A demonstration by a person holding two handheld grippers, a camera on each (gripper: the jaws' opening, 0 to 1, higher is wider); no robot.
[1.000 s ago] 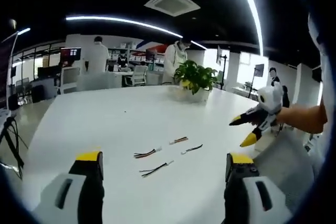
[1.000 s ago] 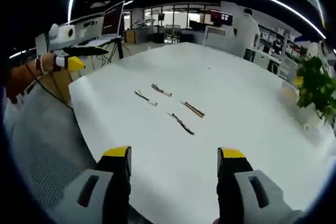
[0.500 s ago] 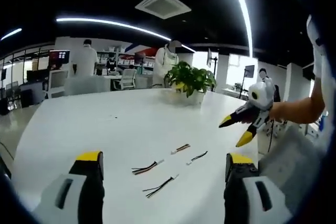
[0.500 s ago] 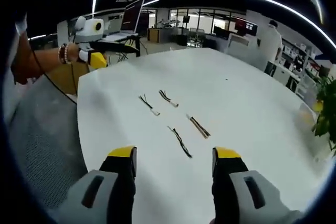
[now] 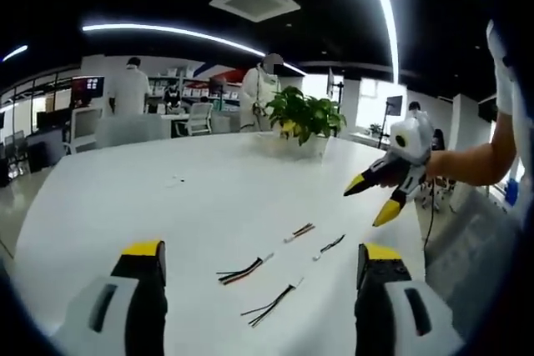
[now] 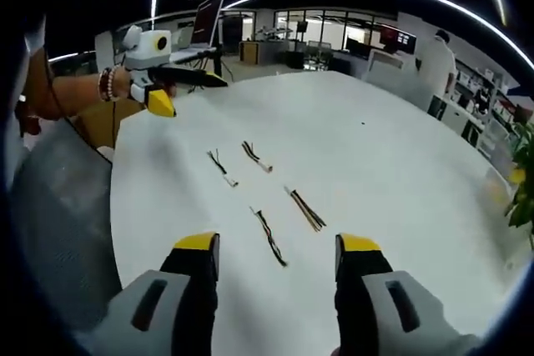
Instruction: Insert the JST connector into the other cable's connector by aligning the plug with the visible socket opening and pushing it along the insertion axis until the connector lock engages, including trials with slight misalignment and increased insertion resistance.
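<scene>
cables (image 5: 244, 271) nearer on white table (image 5: 167, 206)

**Limits of what you can read off both gripper views**

The four short multi-coloured wire leads on the white table (image 5: 209, 198), for example the one at (image 5: 242, 272) and the one at (image 6: 269, 237), are too small for you to tell plug from socket, or to see any lock tab. In the left gripper view, the left gripper (image 5: 260, 260) is cut off by the bottom edge, so you see just its yellow-tipped jaw ends; the right gripper (image 6: 275, 249) is cropped likewise. The green potted plant (image 6: 524, 181) runs off the right edge. Background figures are blurred.
</scene>
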